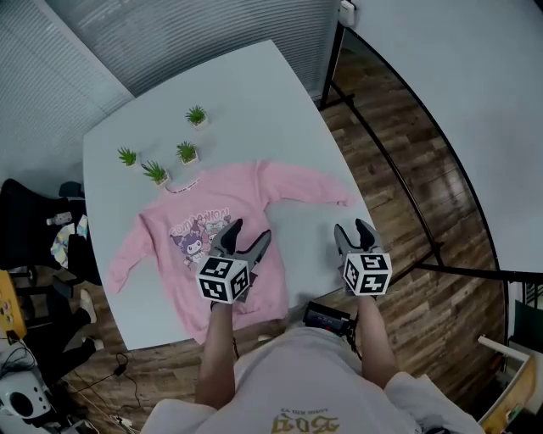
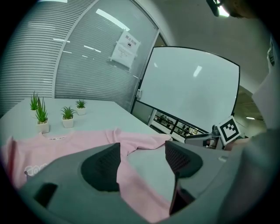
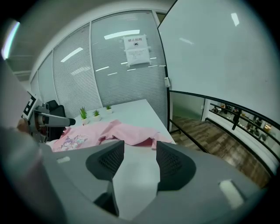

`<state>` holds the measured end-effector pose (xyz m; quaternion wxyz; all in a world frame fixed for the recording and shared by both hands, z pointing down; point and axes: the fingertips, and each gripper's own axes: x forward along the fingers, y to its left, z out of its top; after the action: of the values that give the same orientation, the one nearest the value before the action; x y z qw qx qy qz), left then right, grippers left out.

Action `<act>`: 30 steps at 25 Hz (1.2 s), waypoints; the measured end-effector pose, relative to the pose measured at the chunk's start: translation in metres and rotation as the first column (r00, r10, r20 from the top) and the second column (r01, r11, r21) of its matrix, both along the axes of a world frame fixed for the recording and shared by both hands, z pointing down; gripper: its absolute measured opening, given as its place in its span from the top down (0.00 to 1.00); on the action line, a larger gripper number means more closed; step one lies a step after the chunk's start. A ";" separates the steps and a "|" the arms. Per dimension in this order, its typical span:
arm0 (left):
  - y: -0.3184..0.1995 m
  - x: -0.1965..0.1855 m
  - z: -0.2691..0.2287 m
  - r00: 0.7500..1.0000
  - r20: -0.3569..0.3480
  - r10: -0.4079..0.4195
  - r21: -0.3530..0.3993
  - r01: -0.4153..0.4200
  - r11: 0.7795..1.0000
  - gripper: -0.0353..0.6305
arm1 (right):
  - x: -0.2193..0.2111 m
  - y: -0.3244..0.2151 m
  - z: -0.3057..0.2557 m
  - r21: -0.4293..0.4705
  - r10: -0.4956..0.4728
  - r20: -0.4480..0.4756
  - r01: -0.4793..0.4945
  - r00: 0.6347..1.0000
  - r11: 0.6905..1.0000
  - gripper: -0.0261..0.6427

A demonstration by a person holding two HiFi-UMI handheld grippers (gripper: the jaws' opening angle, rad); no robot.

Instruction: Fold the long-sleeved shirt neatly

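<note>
Your left gripper (image 1: 249,230) hovers, tilted downward, over the pink shirt (image 1: 191,216) spread flat on the counter (image 1: 254,93). Your right gripper (image 1: 352,227) hangs over bare counter beside it. Both grippers' jaws stand apart, empty.

- A white table (image 1: 280,85) with rounded corners stands on a dark wood-plank floor (image 1: 399,169).
- Four small potted plants (image 1: 196,115) sit towards its far end.
- Behind it are glass walls with closed grey blinds (image 1: 195,25), and a paper notice (image 2: 124,49) is stuck on one pane.
- A large white board (image 1: 458,102) in a black frame runs along the right.
- A black chair (image 1: 34,229) stands at the left.
</note>
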<state>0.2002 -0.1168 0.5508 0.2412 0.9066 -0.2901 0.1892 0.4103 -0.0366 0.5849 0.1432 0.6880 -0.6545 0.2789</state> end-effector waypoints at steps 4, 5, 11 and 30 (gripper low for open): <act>-0.011 0.010 0.017 1.000 0.028 0.002 -0.034 -0.001 0.999 0.47 | 0.016 -0.010 0.020 -0.051 0.008 -0.017 -0.009 1.000 0.999 0.63; -0.014 0.013 0.021 0.999 0.034 0.004 -0.040 -0.002 0.999 0.47 | 0.020 -0.014 0.024 -0.060 0.010 -0.020 -0.011 1.000 0.998 0.63; -0.024 0.028 0.039 0.998 0.057 0.012 -0.067 -0.008 0.998 0.47 | 0.039 -0.032 0.049 -0.102 0.024 -0.036 -0.028 0.999 0.994 0.63; -0.035 0.037 0.056 0.996 0.087 -0.021 -0.094 0.029 0.995 0.47 | 0.057 -0.051 0.076 -0.166 -0.026 -0.122 0.005 0.992 0.986 0.91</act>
<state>0.2375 -0.1518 0.6064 0.2739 0.8813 -0.3023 0.2385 0.4677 -0.0876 0.6613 0.2423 0.6847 -0.6242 0.2878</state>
